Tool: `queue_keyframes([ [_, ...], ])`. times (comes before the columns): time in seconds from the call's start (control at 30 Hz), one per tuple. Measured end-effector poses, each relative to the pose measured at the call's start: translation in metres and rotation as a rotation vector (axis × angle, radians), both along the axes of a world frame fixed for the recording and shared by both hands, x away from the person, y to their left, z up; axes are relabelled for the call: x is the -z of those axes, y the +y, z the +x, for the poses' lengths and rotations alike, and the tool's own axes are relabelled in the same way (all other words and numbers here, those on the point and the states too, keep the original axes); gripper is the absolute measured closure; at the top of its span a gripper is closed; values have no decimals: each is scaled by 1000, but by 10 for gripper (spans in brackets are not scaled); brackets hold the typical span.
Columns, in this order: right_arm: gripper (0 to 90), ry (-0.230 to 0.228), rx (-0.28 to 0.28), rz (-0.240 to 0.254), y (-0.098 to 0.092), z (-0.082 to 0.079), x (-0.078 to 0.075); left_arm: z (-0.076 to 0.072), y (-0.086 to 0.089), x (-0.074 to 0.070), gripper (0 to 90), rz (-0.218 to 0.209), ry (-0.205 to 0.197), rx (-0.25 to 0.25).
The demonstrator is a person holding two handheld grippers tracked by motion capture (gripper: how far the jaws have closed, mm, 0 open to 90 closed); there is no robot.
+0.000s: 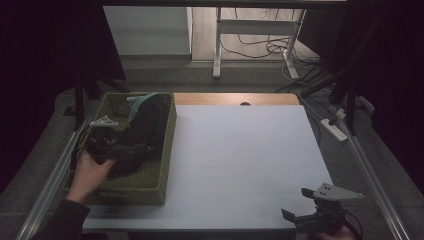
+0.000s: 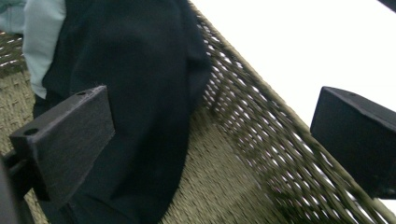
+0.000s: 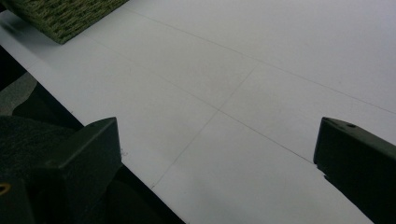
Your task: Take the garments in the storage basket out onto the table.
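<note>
While the right gripper (image 1: 300,212) hovered released at the desk's (image 1: 240,150) near edge, the left gripper (image 1: 131,149) sat released inside the woven basket (image 1: 167,150) against dark clothing (image 1: 147,125).

White counter (image 1: 240,150) w/ faint grid lines, wood strip (image 1: 235,98) along far edge & small dark notch (image 1: 245,104) in it. Beyond: white desk frame (image 1: 218,45) on grey floor, loose cables (image 1: 260,47) tangled under it. Power strip (image 1: 336,127) on floor at right, near dark stand legs (image 1: 345,90). Metal rails (image 1: 372,175) run along both counter sides.
</note>
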State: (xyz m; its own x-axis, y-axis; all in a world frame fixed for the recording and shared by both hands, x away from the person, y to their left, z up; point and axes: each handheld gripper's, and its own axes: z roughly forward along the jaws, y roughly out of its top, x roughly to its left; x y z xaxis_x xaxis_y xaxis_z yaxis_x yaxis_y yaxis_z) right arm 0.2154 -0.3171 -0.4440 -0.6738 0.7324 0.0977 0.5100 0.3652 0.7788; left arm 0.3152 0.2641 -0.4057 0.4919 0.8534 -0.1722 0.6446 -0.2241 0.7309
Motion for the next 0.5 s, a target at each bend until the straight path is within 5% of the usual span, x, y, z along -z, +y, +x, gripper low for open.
queue_keyframes([
  [0.5,10,0,-4,4,-1,0,0,60,-13,13,0,56,73,20],
])
